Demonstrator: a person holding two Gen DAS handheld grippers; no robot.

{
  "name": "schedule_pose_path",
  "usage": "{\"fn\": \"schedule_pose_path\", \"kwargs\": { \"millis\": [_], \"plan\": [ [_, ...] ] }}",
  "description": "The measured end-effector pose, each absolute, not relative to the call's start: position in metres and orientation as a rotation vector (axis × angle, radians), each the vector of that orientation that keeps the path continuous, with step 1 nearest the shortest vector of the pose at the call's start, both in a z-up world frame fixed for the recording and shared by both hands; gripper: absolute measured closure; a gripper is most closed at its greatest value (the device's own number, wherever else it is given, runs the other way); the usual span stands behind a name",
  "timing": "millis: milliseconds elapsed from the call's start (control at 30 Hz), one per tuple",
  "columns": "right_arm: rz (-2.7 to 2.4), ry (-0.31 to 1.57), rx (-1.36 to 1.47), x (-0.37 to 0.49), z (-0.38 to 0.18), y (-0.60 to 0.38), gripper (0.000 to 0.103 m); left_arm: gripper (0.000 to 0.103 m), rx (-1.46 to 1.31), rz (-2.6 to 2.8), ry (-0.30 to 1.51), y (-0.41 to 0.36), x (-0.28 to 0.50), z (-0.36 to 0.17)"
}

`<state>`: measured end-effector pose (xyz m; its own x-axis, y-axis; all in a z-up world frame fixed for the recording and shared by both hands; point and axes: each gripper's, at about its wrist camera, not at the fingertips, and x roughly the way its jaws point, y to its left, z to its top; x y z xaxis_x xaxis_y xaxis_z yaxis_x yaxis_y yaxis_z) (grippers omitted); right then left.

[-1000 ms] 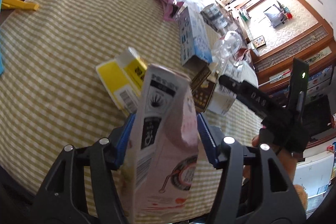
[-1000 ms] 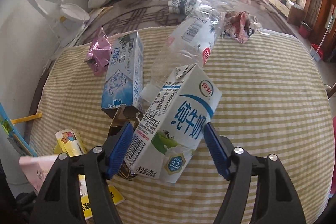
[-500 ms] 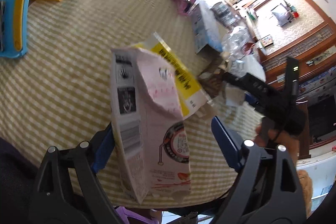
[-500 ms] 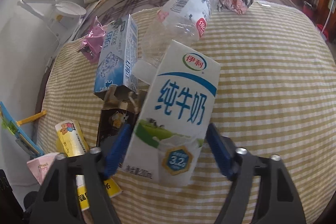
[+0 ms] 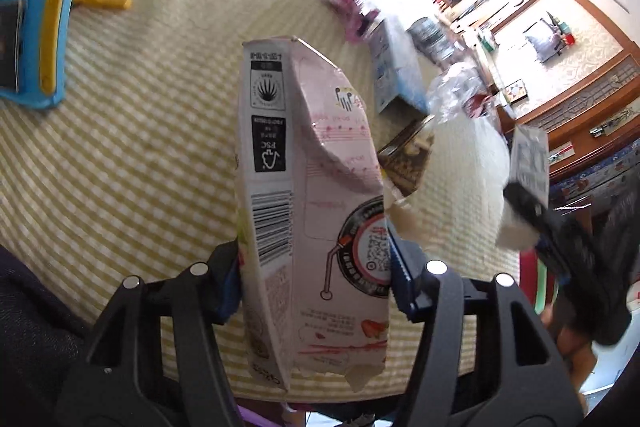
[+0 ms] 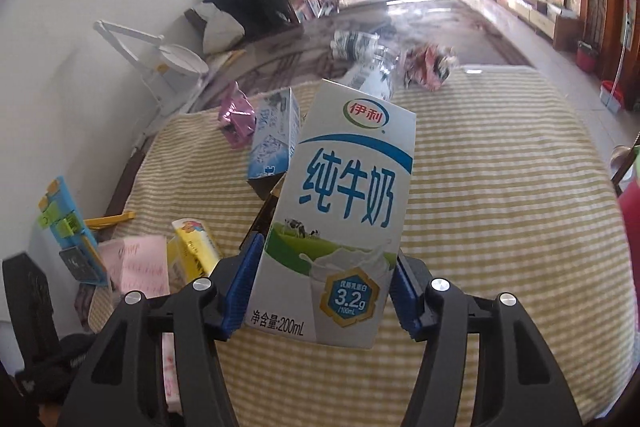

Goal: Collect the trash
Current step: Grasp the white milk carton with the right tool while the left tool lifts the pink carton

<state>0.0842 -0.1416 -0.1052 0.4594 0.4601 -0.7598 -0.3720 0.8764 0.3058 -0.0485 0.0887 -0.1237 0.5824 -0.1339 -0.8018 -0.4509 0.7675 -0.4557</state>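
Observation:
A crumpled pink drink carton point(image 5: 320, 155) stands upright between the blue pads of my left gripper point(image 5: 316, 267), above the checked tablecloth point(image 5: 140, 147). The jaws are closing and both pads press on its sides. My right gripper point(image 6: 324, 287) is shut on a white and blue milk carton point(image 6: 352, 179), held up off the cloth. In the left wrist view the right gripper point(image 5: 536, 223) shows at the right edge with that milk carton point(image 5: 528, 163). The pink carton point(image 6: 140, 263) also appears low on the left in the right wrist view.
Lying on the cloth are a yellow carton point(image 6: 194, 247), a blue and white carton point(image 6: 274, 135), a brown carton point(image 5: 408, 159), a pink wrapper point(image 6: 236, 119), a clear bottle point(image 6: 376, 79) and a crumpled wrapper point(image 6: 428, 67). A blue clip board point(image 6: 68, 227) lies at the left edge.
The left jaws spread around the pink carton, which tipped, then closed on it again upright. The right gripper lifted the milk carton up and away from the pile.

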Motion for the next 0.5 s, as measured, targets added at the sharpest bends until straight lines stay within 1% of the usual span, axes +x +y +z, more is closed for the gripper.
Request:
{"fn": "schedule_pose_path", "kwargs": {
  "millis": [200,500],
  "plan": [
    [0.467,0.874,0.123,0.056,-0.08,-0.163,0.046,0.046,-0.628,0.151,0.877,0.065,-0.03,-0.093],
    [0.433,0.761,0.135,0.043,-0.044,-0.189,0.046,0.046,-0.588,0.068,0.786,0.033,0.005,-0.052]
  ]
}}
